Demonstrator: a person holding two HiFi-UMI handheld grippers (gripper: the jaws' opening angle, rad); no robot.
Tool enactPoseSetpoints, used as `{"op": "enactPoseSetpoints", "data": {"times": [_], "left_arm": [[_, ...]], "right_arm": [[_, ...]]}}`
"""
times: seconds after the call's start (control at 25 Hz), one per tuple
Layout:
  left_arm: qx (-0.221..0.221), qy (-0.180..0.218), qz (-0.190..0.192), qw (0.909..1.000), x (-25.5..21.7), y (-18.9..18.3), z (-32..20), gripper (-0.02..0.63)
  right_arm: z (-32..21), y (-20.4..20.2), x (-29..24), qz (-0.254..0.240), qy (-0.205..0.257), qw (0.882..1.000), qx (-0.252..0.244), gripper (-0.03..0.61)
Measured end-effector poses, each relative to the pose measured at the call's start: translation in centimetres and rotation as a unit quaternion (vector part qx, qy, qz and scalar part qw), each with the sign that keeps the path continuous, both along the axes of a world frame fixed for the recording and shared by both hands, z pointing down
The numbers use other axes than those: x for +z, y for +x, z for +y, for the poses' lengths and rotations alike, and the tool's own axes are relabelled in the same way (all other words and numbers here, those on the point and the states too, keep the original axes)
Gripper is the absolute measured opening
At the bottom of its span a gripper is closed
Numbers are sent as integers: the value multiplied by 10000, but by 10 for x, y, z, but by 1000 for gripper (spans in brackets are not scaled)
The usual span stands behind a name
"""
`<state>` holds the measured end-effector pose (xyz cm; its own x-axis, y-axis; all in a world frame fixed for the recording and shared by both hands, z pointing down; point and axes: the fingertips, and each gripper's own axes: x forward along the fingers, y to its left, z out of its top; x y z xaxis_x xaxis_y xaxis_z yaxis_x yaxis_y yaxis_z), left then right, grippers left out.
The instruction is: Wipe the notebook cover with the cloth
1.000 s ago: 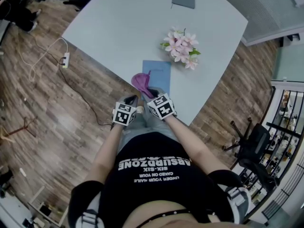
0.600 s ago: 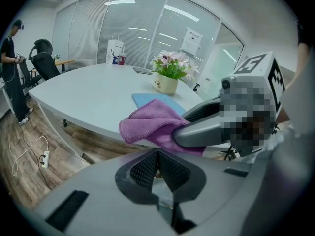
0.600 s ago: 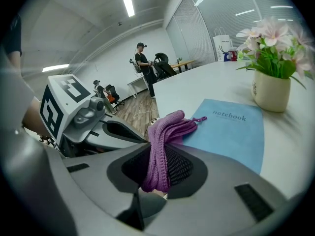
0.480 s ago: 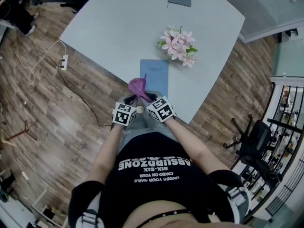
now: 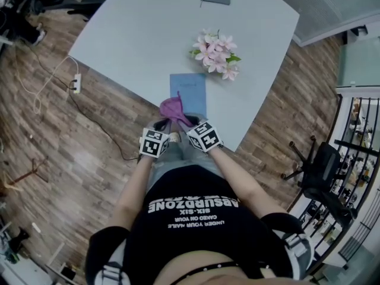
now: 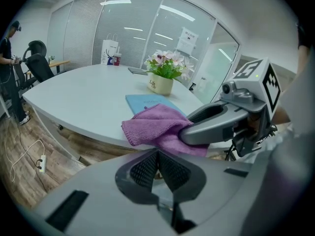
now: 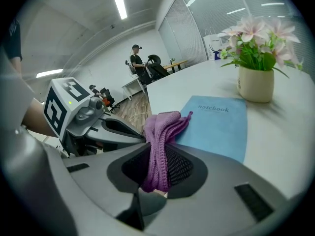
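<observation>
Right tool (image 7: 158, 170) pinches bunched purple cloth (image 7: 162, 129).

Right gripper (image 7: 156, 154) pinches the cloth (image 7: 165, 124) (left gripper (image 6: 158, 154) closed, empty).

Even, diffuse indoor light, bright throughout. Source: ceiling strip lamps (image 7: 118, 4), blown out to white bars high above the right gripper (image 7: 156, 167); more strips show far ahead of the left gripper (image 6: 158, 157). No hard shadows. The table (image 6: 83, 102) ahead of the left gripper carries a pale sheen, no glare. Head view: soft, low detail, strong barrel curve at the edges. Both gripper views: circular fisheye, black corners, lines bowed near the rim. Gripper bodies closest to the lens smear to grey blur. Cloth (image 7: 160, 132) in the right jaws is sharp, weave legible. Print on the notebook (image 7: 216, 124) just ahead reads clean. Flowers (image 7: 256, 33) ahead-right slightly washed.
</observation>
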<state>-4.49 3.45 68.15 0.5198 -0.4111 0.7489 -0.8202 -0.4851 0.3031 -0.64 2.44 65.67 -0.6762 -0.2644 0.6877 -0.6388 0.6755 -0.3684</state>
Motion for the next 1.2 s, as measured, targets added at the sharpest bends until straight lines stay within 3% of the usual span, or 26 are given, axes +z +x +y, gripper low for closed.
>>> {"op": "enactPoseSetpoints", "data": {"times": [0.84, 1.2], "left_arm": [[378, 14, 21, 9993, 2, 15, -11, 17], [530, 59, -45, 9986, 6, 17, -10, 17]], "right_arm": [[-6, 107, 2, 285, -59, 9927, 1174, 86], [4, 134, 14, 543, -73, 9851, 1631, 86]]}}
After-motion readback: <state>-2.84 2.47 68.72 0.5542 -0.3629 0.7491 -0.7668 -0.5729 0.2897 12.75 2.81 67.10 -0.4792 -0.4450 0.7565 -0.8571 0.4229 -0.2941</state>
